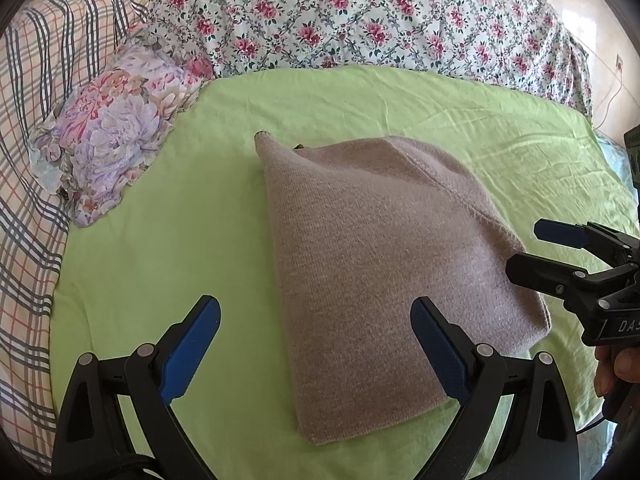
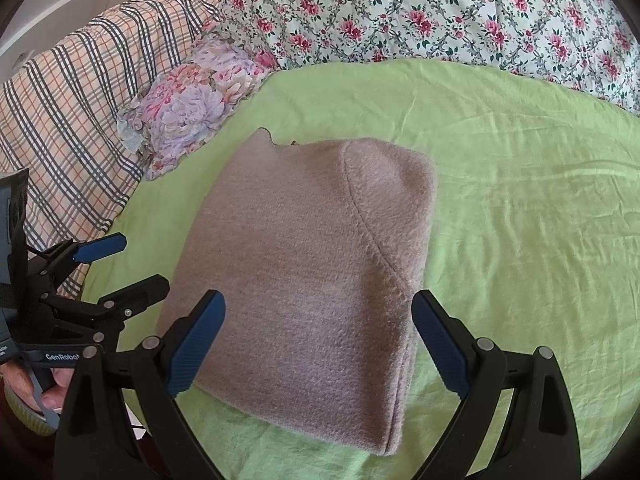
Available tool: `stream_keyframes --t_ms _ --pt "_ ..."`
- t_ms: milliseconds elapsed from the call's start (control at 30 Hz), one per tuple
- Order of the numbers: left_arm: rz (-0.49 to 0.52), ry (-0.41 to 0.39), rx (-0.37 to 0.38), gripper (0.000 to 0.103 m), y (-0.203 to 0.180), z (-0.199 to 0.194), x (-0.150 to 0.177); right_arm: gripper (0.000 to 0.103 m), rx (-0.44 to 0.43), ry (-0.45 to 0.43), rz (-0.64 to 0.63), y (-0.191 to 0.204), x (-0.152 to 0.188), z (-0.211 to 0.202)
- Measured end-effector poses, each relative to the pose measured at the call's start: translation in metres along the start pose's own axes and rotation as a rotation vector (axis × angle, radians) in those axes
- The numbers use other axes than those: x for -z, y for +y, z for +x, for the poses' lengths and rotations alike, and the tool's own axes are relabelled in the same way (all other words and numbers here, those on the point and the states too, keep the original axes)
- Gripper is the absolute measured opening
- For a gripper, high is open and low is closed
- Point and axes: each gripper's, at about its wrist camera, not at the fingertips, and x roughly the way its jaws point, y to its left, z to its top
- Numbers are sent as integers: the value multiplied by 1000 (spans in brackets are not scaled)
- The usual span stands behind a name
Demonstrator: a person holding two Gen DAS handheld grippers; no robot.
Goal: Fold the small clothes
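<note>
Lay folded as a taupe knitted garment [image 1: 384,264] on the green sheet [image 1: 160,240], near the middle of the bed. Ran lengthwise away from the grippers, long axis tilted slightly so that the far end leaned toward the left and the near end toward the right in the left wrist view. Ended at the far left corner in a small upturned point with a dark-stitched edge. Showed a fine, even knit, faintly fuzzy, with a curved seam crossing from the far edge down toward the right side. Looked thick at the near right edge, several layers stacked, with rounded folded corners.

Hovered over the near end of the garment as the left gripper [image 1: 316,352], jaws spread wide, blue pads [image 1: 192,352] clear of the cloth and holding nothing. Hung likewise as the right gripper [image 2: 318,348], jaws wide apart above the garment's near edge, empty.

Bordered the sheet beyond: a rose-patterned quilt [image 1: 360,20], a plaid blanket [image 1: 36,140] at the left, and a purple floral pillow [image 1: 116,128] between them, just beside the sheet's edge.
</note>
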Motion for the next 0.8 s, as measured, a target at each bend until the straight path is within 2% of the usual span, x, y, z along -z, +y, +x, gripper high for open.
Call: stream_keyframes --t_ms 800 --pt "-36 23 -27 96 6 9 3 95 0 6 32 -1 4 11"
